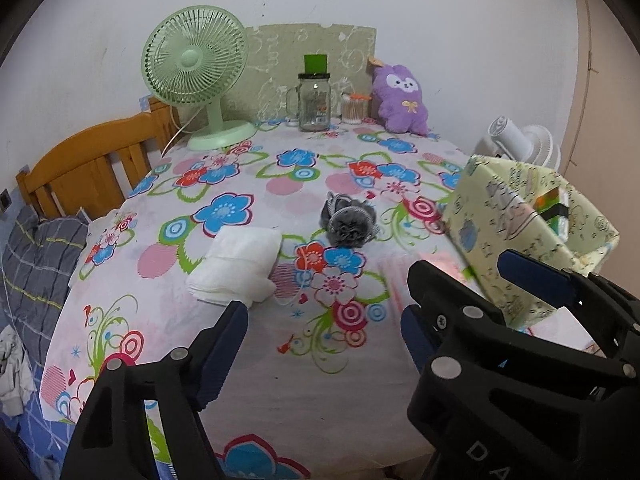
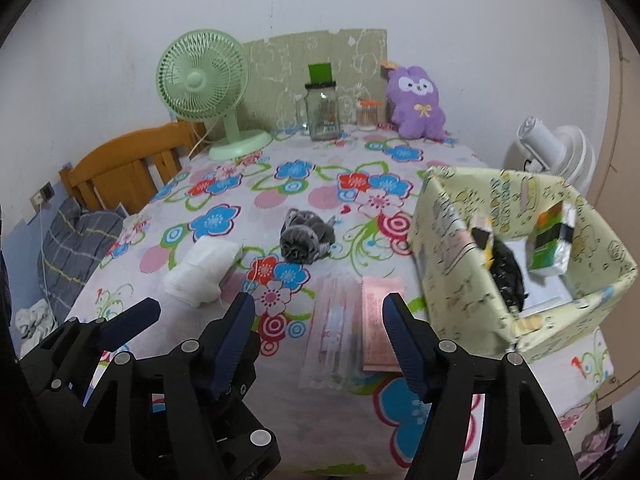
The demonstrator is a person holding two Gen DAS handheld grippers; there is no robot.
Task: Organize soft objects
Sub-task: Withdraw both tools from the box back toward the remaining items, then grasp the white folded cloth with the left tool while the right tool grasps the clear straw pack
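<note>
Two tongs of mine, left gripper (image 1: 324, 336) and right gripper (image 2: 318, 332), stand apart and empty above the floral tablecloth (image 1: 240, 248). Only "DA" reads, on the right one's body; the patterned box (image 2: 452, 280) print is illegible.

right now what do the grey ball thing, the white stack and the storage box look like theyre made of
Grey ball: gathered mesh netting, matte, judging by its ruffled folds; probably a bath pouf. White stack: soft layered fabric or gauze, matte, with limp rounded edges. Storage box: likely cardboard wrapped in printed, slightly glossy paper; its walls stand stiff and creased.
</note>
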